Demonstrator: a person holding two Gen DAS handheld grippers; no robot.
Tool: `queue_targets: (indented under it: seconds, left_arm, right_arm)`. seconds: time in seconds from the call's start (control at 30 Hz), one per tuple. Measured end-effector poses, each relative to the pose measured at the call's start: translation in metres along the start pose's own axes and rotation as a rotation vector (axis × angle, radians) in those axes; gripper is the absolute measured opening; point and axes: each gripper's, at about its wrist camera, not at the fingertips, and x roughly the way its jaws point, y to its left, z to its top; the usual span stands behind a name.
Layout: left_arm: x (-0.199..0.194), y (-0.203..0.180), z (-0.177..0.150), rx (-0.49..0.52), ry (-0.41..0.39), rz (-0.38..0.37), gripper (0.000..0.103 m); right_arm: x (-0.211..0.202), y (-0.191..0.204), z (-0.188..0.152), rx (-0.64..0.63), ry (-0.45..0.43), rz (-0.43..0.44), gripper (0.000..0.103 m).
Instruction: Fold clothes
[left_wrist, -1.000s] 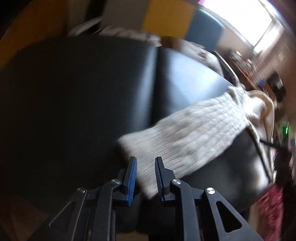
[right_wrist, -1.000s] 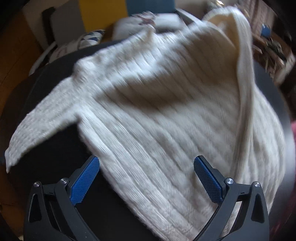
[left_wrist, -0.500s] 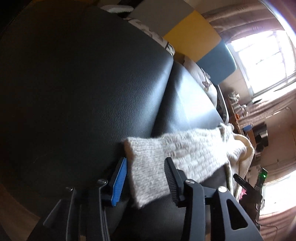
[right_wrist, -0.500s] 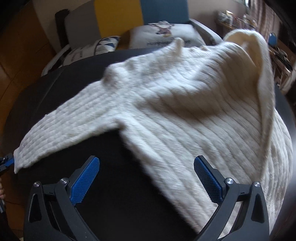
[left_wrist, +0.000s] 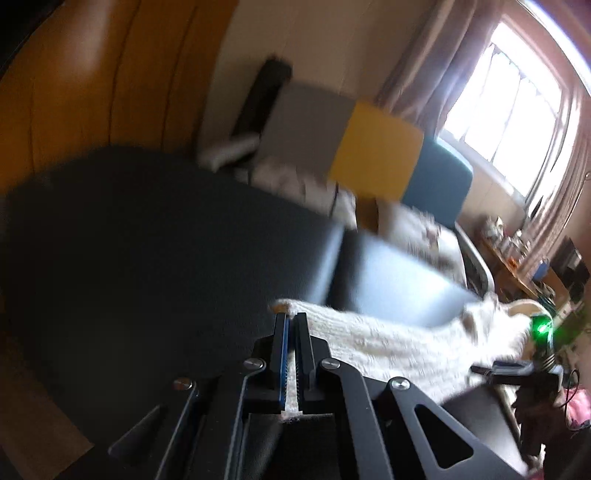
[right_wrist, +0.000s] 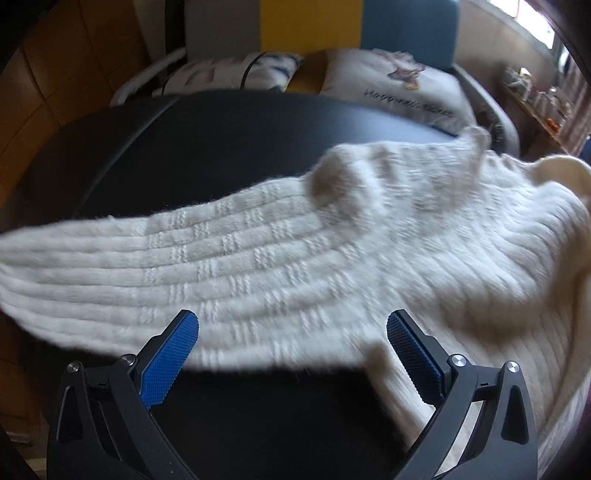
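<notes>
left wrist view showed your left gripper (left_wrist: 291, 325) pinching the sweater (right_wrist: 332, 236) cuff toward 3 o'clock over the black table (right_wrist: 221, 140), your right gripper (right_wrist: 291, 332) spread empty; folding had barely begun.

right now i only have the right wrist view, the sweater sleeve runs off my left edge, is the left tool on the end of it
observer: yes. The left tool is shut on the sleeve cuff; its jaws have just been closing with the knit between them.
operator: how deep is the bite
observer: Deep. White knit shows between the pads all the way back, and only a small corner of cuff pokes past the tips.
operator: where is that over the cushions
observer: Just left of the seam between the two black cushions, with the sleeve trailing right toward the sweater body.
</notes>
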Motion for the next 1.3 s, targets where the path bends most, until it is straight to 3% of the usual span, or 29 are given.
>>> queue_targets:
  seconds: [0.13,0.23,0.3,0.4,0.53,0.73,0.9,1.07,1.3]
  left_arm:
    - [0.024,-0.003,0.005,0.093,0.047,0.105,0.002]
    - [0.074,0.008,-0.005,0.072,0.193,0.232,0.002]
    - [0.092,0.024,-0.016,0.023,0.275,0.277,0.003]
    - [0.088,0.040,-0.024,-0.009,0.285,0.336,0.003]
    - [0.063,0.036,-0.020,0.019,0.233,0.317,0.004]
    - [0.061,-0.027,-0.006,0.149,0.210,0.182,0.015]
    - [0.095,-0.074,-0.013,0.197,0.300,0.083,0.015]
    - [0.130,-0.102,-0.030,0.214,0.371,0.100,0.015]
    - [0.136,-0.105,-0.046,0.263,0.391,0.145,0.016]
  right_arm:
    - [0.028,0.025,0.013,0.033,0.058,-0.001,0.103]
    - [0.032,0.037,0.017,0.056,0.030,-0.020,0.103]
    - [0.032,0.044,0.020,0.057,0.026,-0.013,0.103]
    - [0.017,0.054,0.019,0.036,-0.016,0.005,0.103]
    - [-0.027,0.071,0.010,0.008,-0.136,-0.020,0.103]
    - [-0.080,0.089,-0.004,-0.037,-0.241,-0.068,0.103]
    - [-0.105,0.084,-0.011,-0.066,-0.283,-0.101,0.103]
    - [-0.124,0.074,-0.019,-0.082,-0.320,-0.145,0.103]
    - [-0.123,0.050,-0.024,-0.066,-0.316,-0.200,0.103]
